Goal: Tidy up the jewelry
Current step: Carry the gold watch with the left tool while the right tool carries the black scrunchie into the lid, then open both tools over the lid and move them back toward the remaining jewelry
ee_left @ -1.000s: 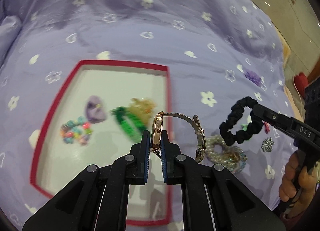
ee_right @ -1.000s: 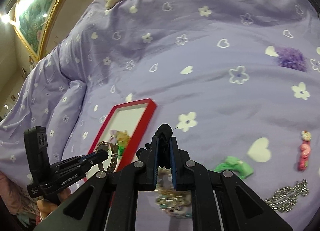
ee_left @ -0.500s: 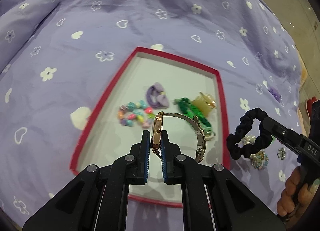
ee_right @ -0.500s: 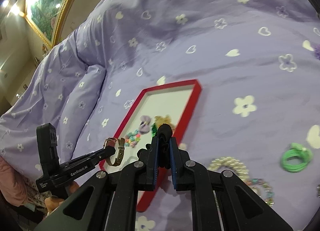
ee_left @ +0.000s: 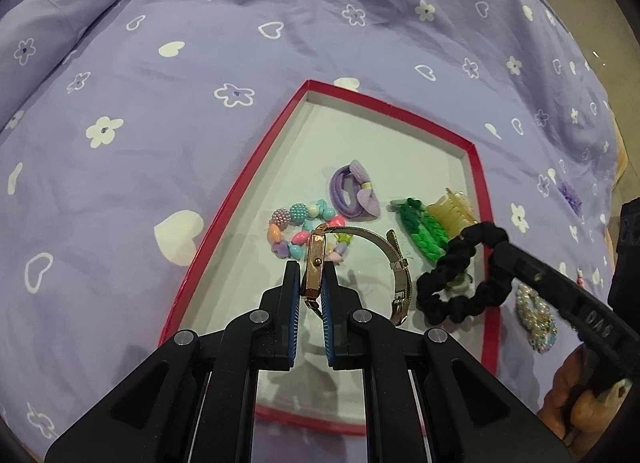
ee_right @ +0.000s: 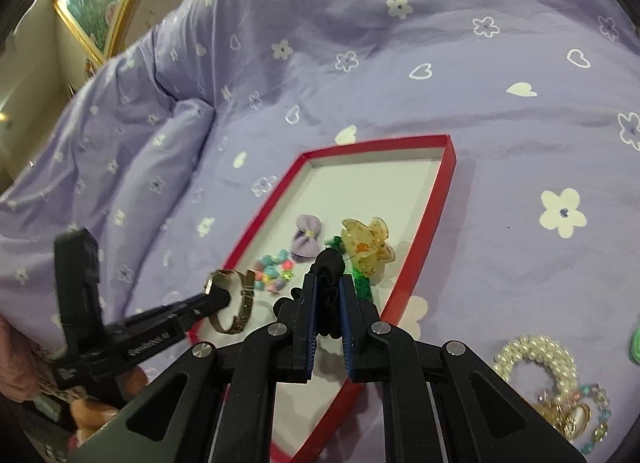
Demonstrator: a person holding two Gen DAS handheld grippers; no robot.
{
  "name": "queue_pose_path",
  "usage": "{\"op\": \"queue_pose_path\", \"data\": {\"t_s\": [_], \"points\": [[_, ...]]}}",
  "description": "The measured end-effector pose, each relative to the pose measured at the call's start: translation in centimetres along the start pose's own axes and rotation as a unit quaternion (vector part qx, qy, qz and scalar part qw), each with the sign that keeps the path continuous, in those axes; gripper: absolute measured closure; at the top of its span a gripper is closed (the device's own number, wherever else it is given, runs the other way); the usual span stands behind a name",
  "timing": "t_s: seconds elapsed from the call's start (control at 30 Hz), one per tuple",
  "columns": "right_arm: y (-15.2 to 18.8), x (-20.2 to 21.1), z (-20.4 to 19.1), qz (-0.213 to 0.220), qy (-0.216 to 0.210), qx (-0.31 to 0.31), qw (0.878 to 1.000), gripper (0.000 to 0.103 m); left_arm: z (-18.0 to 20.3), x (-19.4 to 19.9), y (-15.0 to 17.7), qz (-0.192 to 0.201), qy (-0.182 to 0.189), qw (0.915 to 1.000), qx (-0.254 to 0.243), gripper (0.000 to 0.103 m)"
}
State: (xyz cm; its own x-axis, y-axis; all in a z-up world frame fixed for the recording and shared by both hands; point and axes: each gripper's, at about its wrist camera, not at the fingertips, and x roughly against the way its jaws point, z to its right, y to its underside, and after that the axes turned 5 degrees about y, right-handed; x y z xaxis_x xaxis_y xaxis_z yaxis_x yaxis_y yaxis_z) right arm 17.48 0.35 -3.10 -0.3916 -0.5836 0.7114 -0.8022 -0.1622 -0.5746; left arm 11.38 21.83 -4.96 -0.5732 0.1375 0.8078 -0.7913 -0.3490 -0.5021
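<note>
The rose-gold wristwatch with mesh metal band [ee_left: 316,263] was pinched by its case edge between the left gripper [ee_left: 311,283] fingers, narrow and clamped on it, band looping out to the right of the fingertips, so it could hang free above the red-rimmed white tray [ee_left: 478,183]. The black fabric scrunchie [ee_left: 464,275] was squeezed between the right gripper [ee_right: 327,283] fingers, likewise narrow, dangling over the tray's right rim. Both seemed held clear for dropping in. Just beyond the left fingertips lay a pastel bead bracelet [ee_left: 292,223], a purple bow hair tie [ee_left: 354,193], green braided band [ee_left: 424,229] and amber claw clip [ee_left: 452,211]. A pearl bracelet [ee_right: 534,359] lay outside on the purple bedspread [ee_left: 200,63].
</note>
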Motion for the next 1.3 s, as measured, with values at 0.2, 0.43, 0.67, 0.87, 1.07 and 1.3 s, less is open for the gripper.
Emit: {"op": "queue_pose_path", "data": {"t_s": [0.2,0.43,0.67,0.87,1.07,1.3], "points": [[0.2,-1.8,-0.6,-0.019,0.042,0.033,0.998,0.093,-0.4,-1.4,-0.3,-0.011,-0.012,0.9999,-0.001,0.094],[-0.1,-2.7,-1.8,-0.030,0.069,0.077,0.994,0.089,-0.3,-2.5,-0.4,-0.022,-0.024,0.9994,-0.009,0.094],[-0.1,-3.0,-1.8,-0.039,0.058,0.079,0.994,0.085,-0.3,-2.5,-0.3,-0.023,-0.027,0.9993,-0.014,0.092],[-0.3,-2.3,-1.6,-0.038,0.044,0.070,0.996,0.075,0.3,-1.9,-0.3,-0.017,-0.031,0.9992,-0.022,0.088],[-0.3,-0.8,-1.7,-0.024,0.035,0.069,0.997,0.072,0.8,-0.6,-0.3,-0.008,-0.037,0.9989,-0.027,0.079],[0.0,3.3,-0.7,0.005,0.027,0.053,0.998,0.063,2.0,2.1,-0.1,0.017,-0.026,0.9991,-0.027,0.068]]}}
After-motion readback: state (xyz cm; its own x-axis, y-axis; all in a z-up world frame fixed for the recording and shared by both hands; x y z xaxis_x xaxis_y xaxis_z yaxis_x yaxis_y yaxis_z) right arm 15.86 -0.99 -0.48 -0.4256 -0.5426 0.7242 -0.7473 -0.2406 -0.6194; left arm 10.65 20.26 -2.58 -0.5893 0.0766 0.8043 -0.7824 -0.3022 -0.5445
